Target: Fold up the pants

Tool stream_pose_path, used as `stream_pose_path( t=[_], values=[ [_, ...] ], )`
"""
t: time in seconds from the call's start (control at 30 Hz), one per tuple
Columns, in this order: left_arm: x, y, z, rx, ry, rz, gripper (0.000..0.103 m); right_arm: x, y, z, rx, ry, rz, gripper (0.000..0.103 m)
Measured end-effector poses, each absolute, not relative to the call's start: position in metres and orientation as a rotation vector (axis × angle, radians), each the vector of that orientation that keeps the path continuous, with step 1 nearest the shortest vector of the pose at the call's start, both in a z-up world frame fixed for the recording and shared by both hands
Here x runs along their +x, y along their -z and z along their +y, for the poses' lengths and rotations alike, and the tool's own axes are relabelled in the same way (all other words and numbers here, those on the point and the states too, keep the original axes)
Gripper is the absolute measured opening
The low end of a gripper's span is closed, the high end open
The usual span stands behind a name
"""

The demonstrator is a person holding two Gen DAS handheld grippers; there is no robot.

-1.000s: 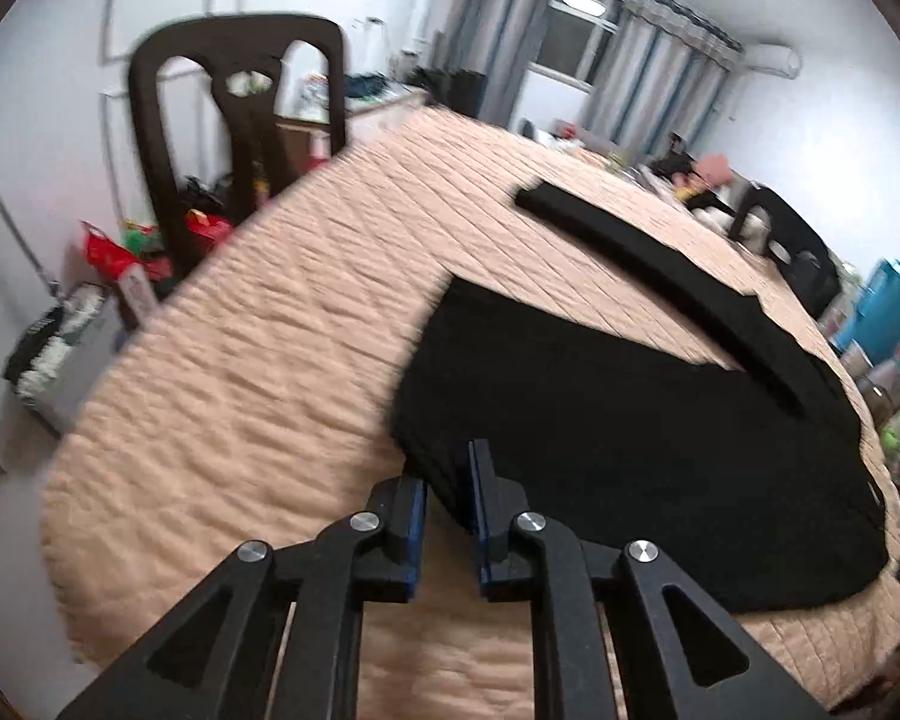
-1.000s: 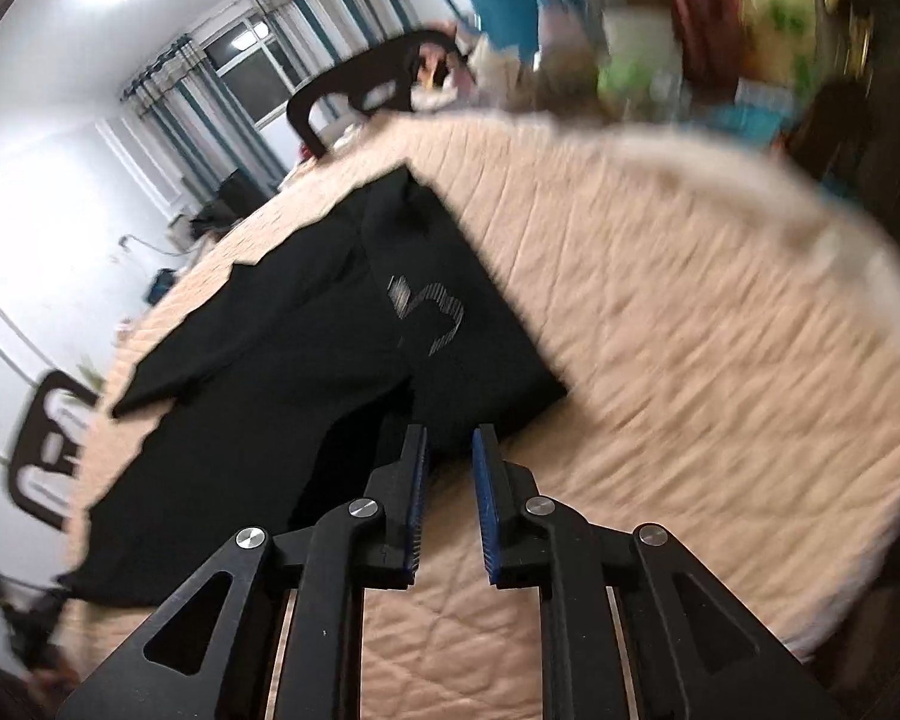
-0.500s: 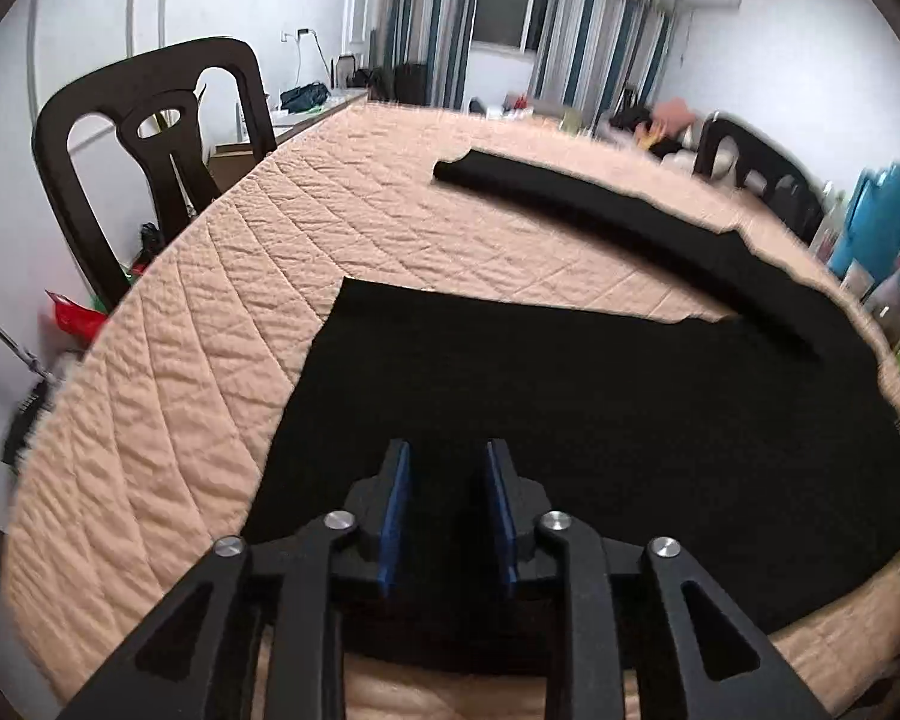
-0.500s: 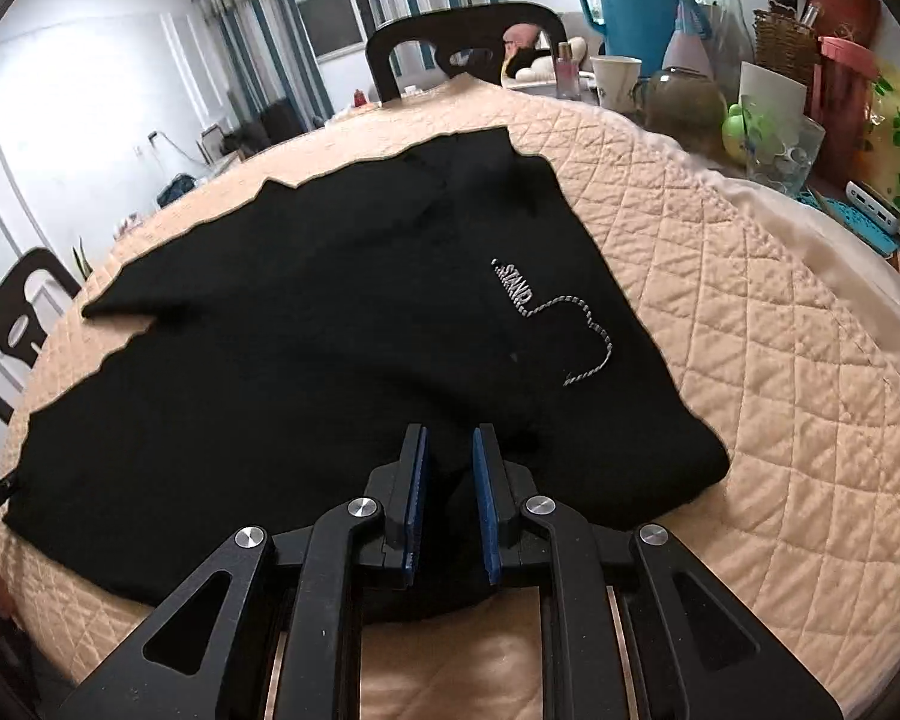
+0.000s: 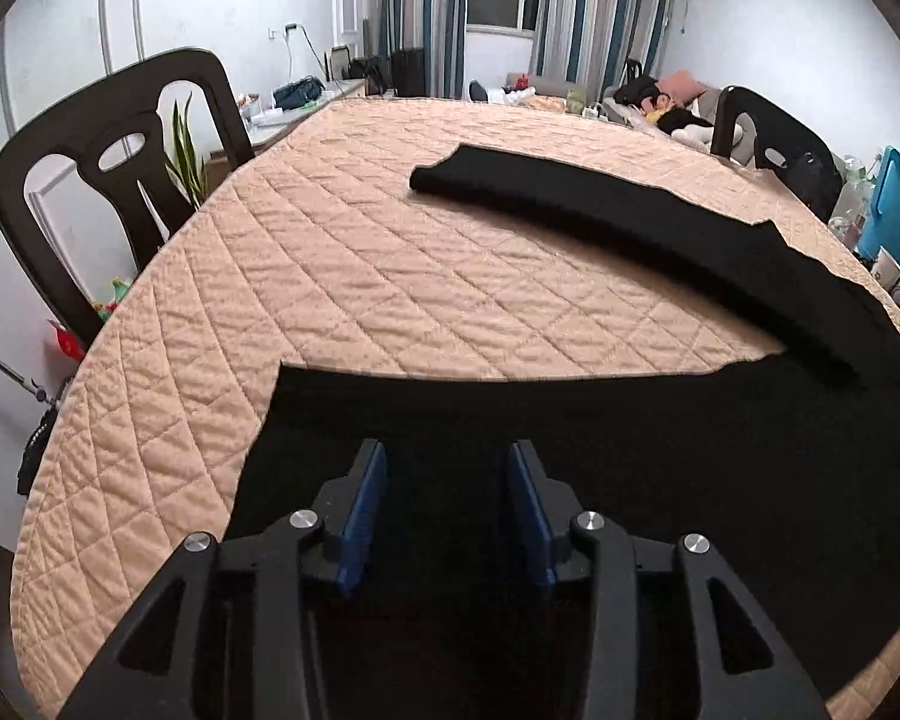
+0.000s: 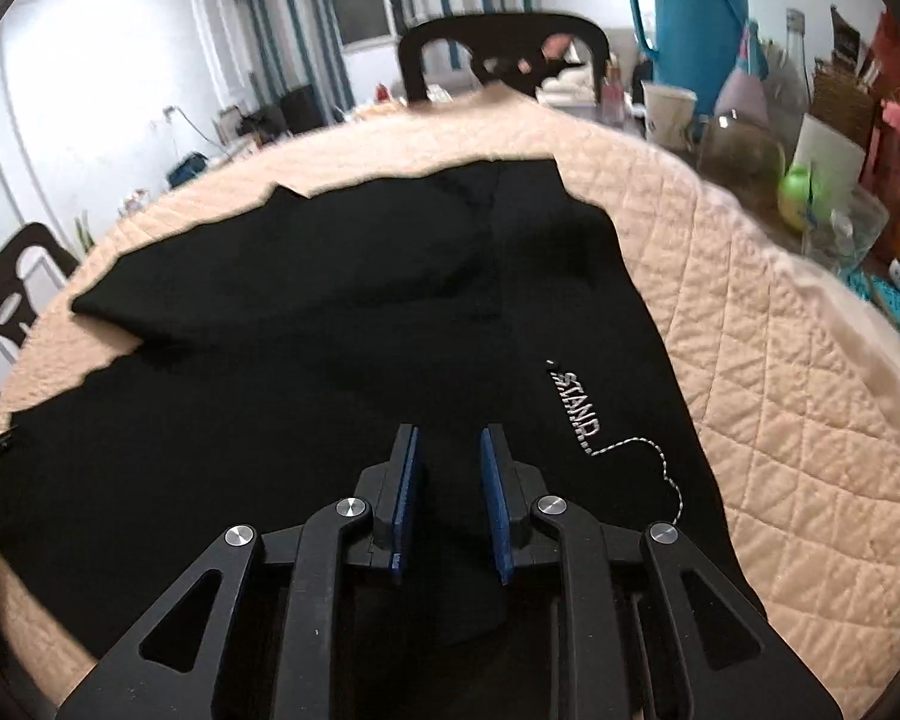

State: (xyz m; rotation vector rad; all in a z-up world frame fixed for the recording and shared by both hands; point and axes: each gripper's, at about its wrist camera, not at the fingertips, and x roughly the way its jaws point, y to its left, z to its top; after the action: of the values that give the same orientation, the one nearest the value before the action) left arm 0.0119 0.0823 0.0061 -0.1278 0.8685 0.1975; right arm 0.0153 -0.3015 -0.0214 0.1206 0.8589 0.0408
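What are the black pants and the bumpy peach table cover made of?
The pants look like soft matte knit fabric, maybe cotton: they lie limp with no shine and carry silvery stitched lettering. The table cover looks like padded quilted cloth, with puffy stitched diamonds and a faint sheen.

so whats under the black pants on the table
The black pants lie spread on a peach quilted cover. The part of it beneath them and the table itself are hidden.

Black pants (image 5: 660,438) (image 6: 306,372) lie flat on the quilted worktop (image 5: 390,276) — legs spread apart, one angled away — silver "STAND" lettering near the waist.
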Motion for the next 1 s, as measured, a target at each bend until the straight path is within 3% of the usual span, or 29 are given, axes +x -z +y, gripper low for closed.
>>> stream_pose_path(
  t=[1.0],
  values=[
    [0.025, -0.036, 0.014, -0.035, -0.012, 0.837, 0.056, 0.019, -0.001, -0.226, 0.064, -0.294, 0.83, 0.03]
  ],
)
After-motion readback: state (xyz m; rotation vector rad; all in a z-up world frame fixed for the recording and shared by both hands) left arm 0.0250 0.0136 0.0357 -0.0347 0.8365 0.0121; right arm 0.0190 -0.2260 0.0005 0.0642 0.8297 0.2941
